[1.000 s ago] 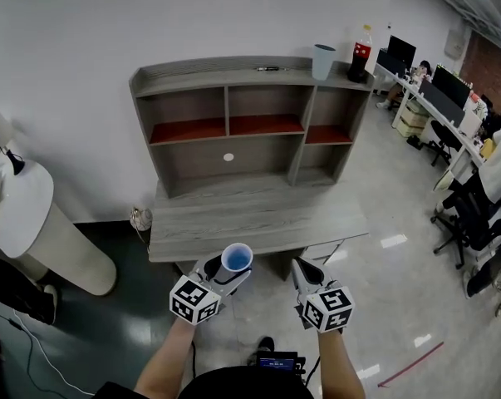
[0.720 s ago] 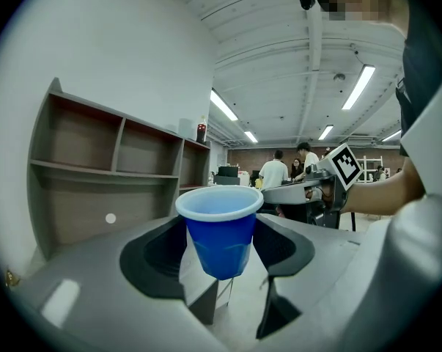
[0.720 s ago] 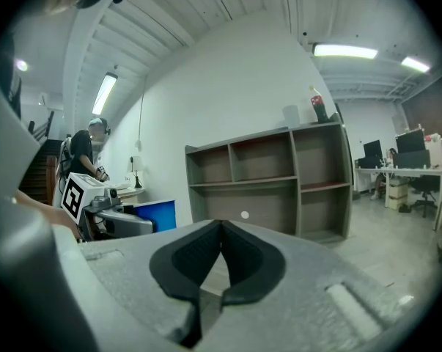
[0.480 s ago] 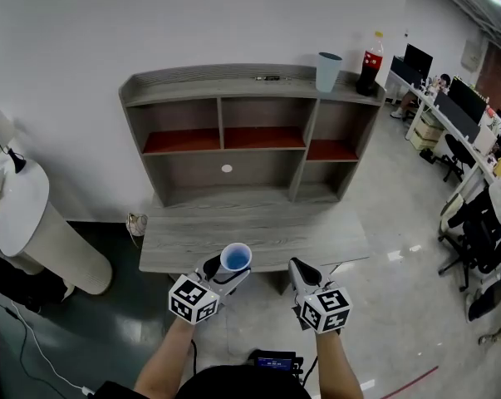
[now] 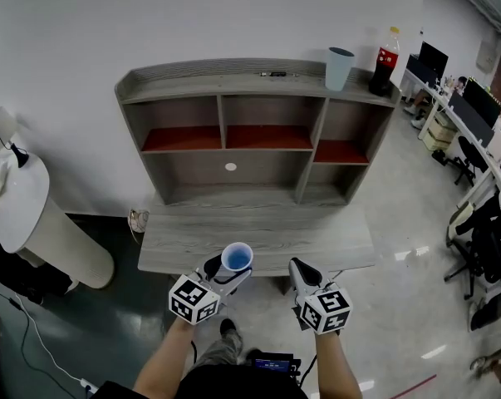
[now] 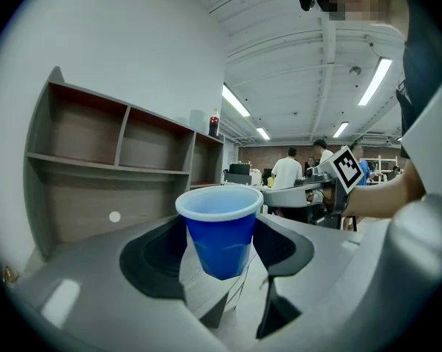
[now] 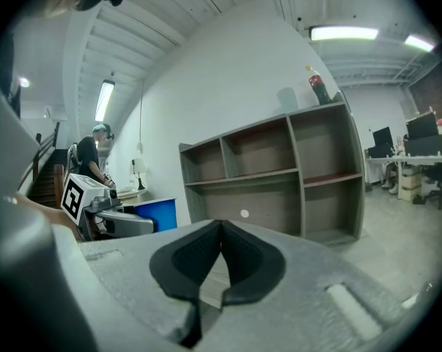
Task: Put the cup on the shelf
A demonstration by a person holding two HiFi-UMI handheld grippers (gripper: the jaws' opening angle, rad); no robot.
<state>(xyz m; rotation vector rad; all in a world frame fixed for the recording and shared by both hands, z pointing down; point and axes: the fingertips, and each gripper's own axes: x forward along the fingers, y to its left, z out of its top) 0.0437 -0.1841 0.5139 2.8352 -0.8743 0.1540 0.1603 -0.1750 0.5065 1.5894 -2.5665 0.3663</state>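
cup (image 5: 237, 258) carrying is underway, by the look of it: it sits upright, gripped between the wide-set jaws of the left tool (image 5: 227, 274), near the front edge of the bench (image 5: 258, 235). right tool (image 5: 302, 271) is closed on nothing. shelf (image 5: 233, 77) stands past the bench, well apart; reaching it, placing the cup and letting go are all left.

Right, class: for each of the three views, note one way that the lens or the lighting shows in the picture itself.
Head view: the top edge of the shelf unit bows, and bright patches glare on the floor. Left gripper view: black corners ring a round image; the blue cup is sharp. Right gripper view: the same round frame; a ceiling light burns white.
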